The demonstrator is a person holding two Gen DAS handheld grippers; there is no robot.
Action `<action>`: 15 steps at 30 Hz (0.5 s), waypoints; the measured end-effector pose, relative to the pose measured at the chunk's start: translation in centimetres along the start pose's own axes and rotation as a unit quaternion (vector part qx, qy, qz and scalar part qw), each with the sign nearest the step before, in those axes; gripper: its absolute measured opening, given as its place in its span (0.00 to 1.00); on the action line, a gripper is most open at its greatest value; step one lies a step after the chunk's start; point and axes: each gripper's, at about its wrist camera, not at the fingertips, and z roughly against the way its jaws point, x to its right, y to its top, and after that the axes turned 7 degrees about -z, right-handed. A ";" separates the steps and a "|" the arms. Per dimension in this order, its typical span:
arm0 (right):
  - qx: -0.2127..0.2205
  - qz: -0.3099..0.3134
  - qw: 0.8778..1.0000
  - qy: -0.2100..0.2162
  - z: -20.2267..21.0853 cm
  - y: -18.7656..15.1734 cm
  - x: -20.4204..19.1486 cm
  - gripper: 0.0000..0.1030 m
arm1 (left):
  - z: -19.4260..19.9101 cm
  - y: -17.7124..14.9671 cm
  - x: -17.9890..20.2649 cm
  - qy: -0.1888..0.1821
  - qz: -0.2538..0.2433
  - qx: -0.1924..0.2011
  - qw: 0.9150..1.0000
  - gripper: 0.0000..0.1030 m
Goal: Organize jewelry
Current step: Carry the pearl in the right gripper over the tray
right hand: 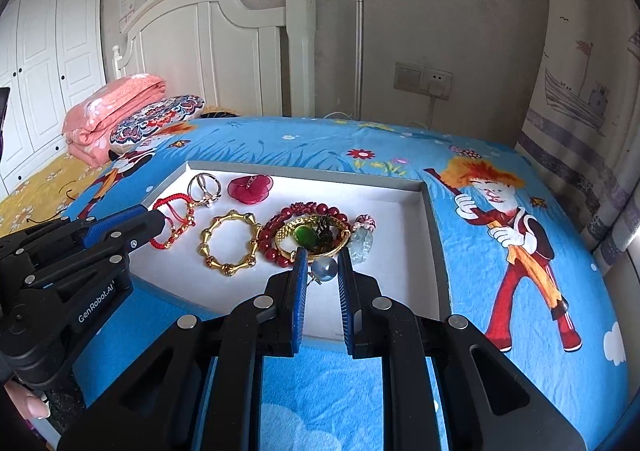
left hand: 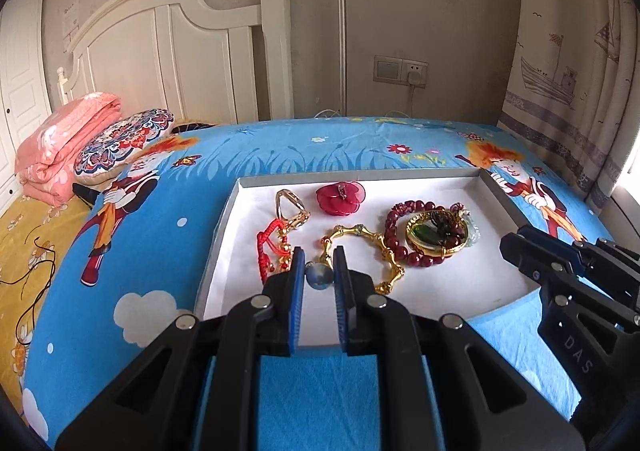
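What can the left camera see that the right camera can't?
Only the left camera shows the right tool from the side, and the blue bead pinched in the left tool. Only the right camera shows the left tool from the side, a fingertip under it, and the pearl in the right tool. Both show the tray, gold bangle, red beads, red flower and pillow.
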 end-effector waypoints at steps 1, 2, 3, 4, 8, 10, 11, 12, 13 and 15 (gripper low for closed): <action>-0.002 0.002 1.000 -0.002 -0.4 0.2 -0.1 0.15 | -0.6 0.3 0.1 0.000 -0.003 -0.003 1.000 0.14; -0.003 0.005 1.000 -0.005 -0.8 0.4 -0.1 0.15 | -1.1 0.6 0.3 0.001 -0.005 -0.007 1.000 0.14; -0.005 0.007 1.000 -0.007 -1.2 0.6 -0.1 0.15 | -1.6 0.8 0.3 0.004 -0.007 -0.009 1.000 0.14; -0.007 0.008 1.000 -0.009 -1.6 0.8 -0.1 0.15 | -2.2 1.0 0.4 0.007 -0.009 -0.013 1.000 0.14; -0.013 0.007 1.000 -0.014 -3.0 1.6 0.1 0.15 | -4.3 1.6 0.6 0.016 -0.013 -0.026 0.999 0.14; -0.017 0.004 1.000 -0.017 -3.8 1.9 0.3 0.15 | -5.1 1.7 0.5 0.019 -0.012 -0.033 0.999 0.14; -0.021 0.002 1.000 -0.017 -4.1 2.0 0.4 0.15 | -5.5 1.8 0.4 0.019 -0.011 -0.036 0.999 0.14; -0.024 -0.001 1.000 -0.018 -4.5 2.1 0.5 0.15 | -5.8 1.8 0.4 0.020 -0.010 -0.039 0.999 0.14; -0.027 -0.002 0.999 -0.019 -4.8 2.2 0.6 0.15 | -6.0 1.9 0.4 0.020 -0.008 -0.041 0.999 0.14; -0.032 -0.001 0.999 -0.021 -5.4 2.2 0.6 0.15 | -6.2 1.8 0.3 0.020 -0.010 -0.043 0.999 0.14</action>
